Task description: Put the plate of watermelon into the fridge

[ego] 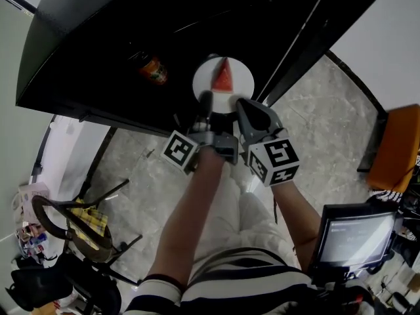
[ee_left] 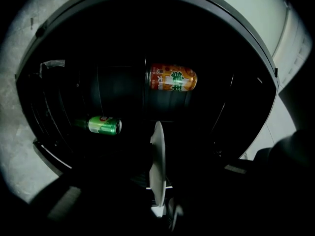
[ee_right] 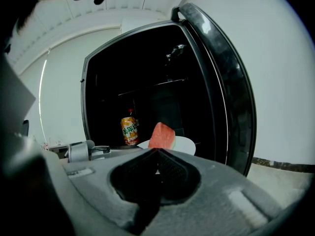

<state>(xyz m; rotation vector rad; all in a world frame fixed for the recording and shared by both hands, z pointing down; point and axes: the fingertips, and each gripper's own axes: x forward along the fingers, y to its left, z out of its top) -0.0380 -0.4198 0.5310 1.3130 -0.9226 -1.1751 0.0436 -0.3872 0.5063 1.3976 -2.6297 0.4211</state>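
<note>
Plate of watermelon held at the fridge's open front, left gripper clamped on its rim.

Left gripper [ego: 205,101]: jaws closed on the near rim of the white plate [ego: 241,77]; its own view sees the plate edge-on between the jaws. Watermelon slice [ego: 224,76] sits about mid-plate, point away from the person. Plate is inside the dark opening of the fridge [ego: 98,51], toward the edge where the door [ee_right: 224,82] hangs; whether it rests on a shelf cannot be told. Right gripper [ego: 247,107]: jaws together, nothing between them, just beside the left gripper at the plate's near rim. Orange can [ee_right: 129,130] stands deeper in, left of the plate. Green can [ee_left: 104,125] is also inside, apart from the orange one.
</note>
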